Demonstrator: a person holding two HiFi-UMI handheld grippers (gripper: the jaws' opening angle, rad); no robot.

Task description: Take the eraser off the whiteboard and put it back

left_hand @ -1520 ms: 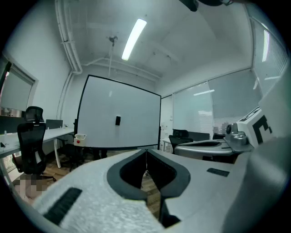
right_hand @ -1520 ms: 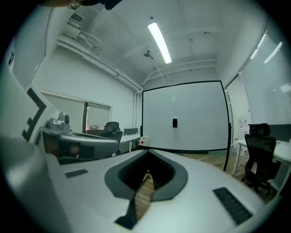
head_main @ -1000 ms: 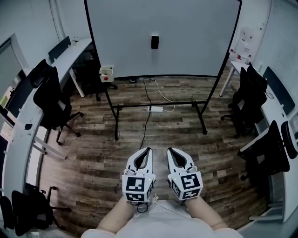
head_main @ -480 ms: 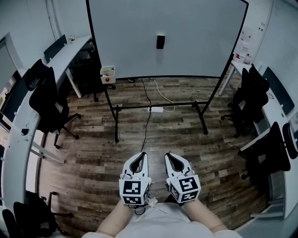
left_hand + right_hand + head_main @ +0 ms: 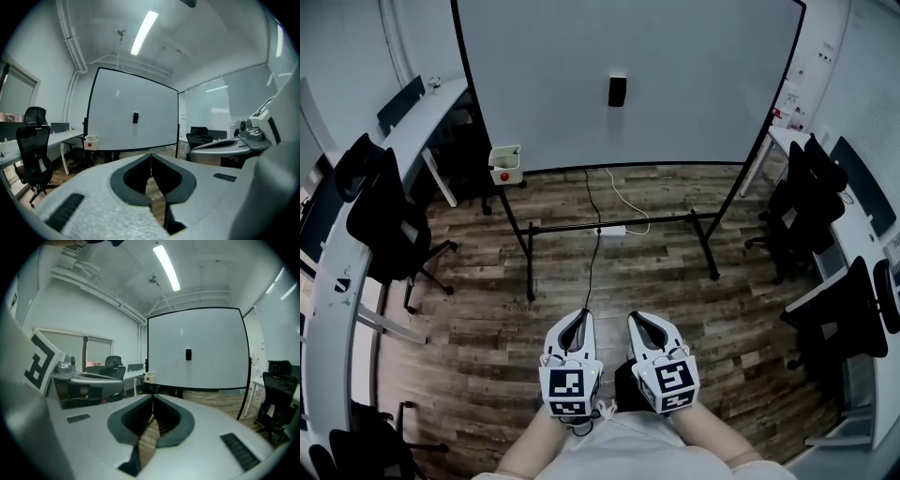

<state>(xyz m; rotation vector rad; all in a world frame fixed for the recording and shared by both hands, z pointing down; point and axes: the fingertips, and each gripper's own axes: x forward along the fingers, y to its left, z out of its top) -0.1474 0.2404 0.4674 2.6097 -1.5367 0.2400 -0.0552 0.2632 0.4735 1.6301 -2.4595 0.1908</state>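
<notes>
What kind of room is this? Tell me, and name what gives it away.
Probably an office or meeting room: a large freestanding whiteboard with an eraser stuck on it, long white desks along the side walls, and black office chairs pulled up to them.

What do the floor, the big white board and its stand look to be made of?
Floor: wood or wood-look planks, matte, with visible grain and seams.
Whiteboard: smooth, pale, faintly glossy panel, perhaps coated steel or melamine.
Stand: thin black tubes, probably painted metal.
</notes>
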